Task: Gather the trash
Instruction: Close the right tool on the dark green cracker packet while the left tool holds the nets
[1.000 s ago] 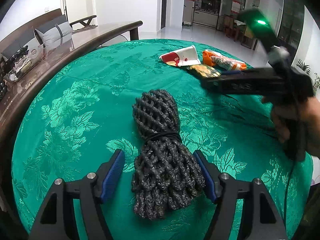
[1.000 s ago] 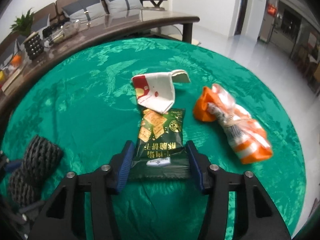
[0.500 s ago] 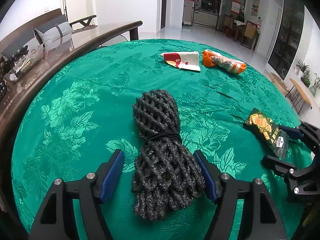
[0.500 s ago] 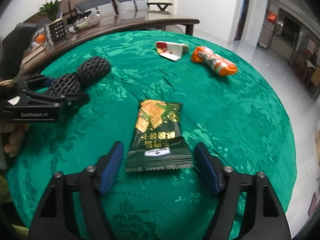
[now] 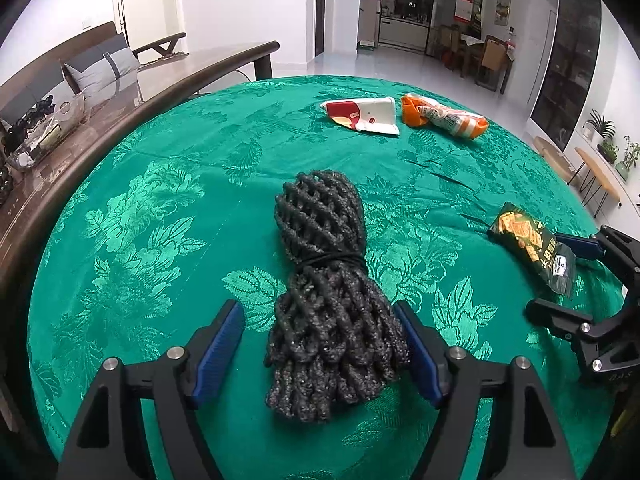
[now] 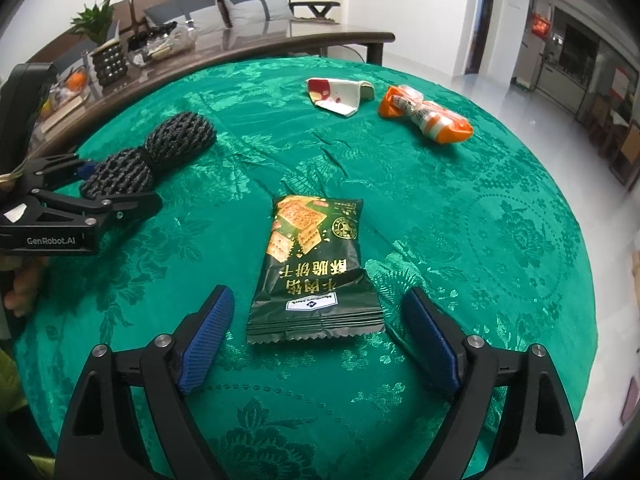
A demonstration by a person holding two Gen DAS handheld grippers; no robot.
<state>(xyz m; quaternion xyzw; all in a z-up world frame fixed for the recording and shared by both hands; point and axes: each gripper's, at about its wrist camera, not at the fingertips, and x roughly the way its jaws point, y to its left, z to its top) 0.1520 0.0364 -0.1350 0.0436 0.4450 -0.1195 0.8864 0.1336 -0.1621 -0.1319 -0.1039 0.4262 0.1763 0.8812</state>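
Note:
A black foam-mesh bundle [image 5: 320,248] tied with a band lies on the green tablecloth [image 5: 140,220]. My left gripper [image 5: 317,312] straddles its near end. Its jaws are opening, and the left pad stands clear of the bundle. A dark green cracker packet [image 6: 312,248] lies flat between the fingers of my right gripper [image 6: 318,294]. Those jaws are opening, and both pads are well off the packet. A white-and-red wrapper [image 6: 340,94] and an orange-and-white wrapper [image 6: 428,118] rest side by side at the far side of the table.
A long dark wooden table [image 5: 160,80] with a glass bowl and clutter runs along the left, with a sofa and cushions behind it. The round table's edge drops to a pale floor on the far and right sides. A person's hand [image 6: 20,284] holds the left gripper.
My right gripper pulled the cracker packet away from the far wrappers toward the near edge, then let it go and spread wide. My left jaws widened slightly around the bundle.

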